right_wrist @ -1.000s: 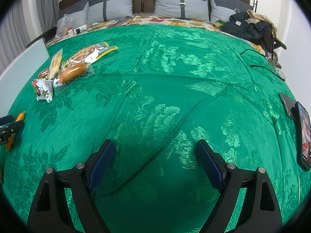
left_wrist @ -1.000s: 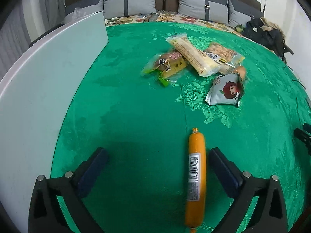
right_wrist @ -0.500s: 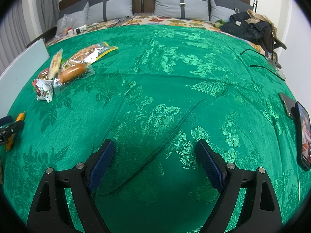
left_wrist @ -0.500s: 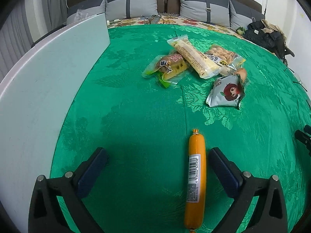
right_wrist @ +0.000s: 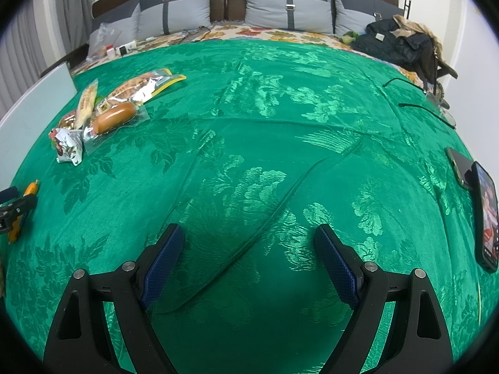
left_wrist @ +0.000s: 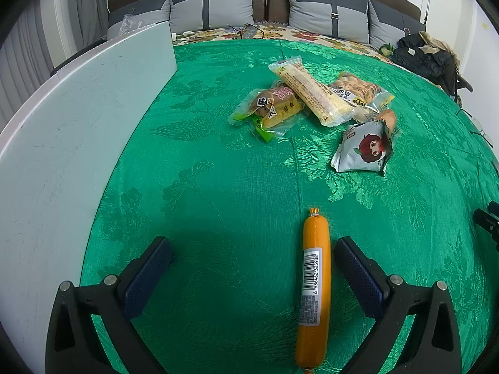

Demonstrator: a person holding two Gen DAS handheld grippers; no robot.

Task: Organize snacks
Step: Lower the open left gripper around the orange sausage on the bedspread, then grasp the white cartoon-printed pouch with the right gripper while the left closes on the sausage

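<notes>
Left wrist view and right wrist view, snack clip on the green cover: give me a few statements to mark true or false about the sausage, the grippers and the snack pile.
1. The orange sausage lies between the open fingers of the left gripper. True.
2. The sausage is clamped by both fingers. False: the jaws stand wide, and the left finger is well clear of it.
3. The right gripper holds a snack packet. False: it is open over bare green cover.
4. The long yellow bar packet rests on other packets in the pile. True.
5. A phone lies among the snacks. False: it lies at the far right edge.
</notes>
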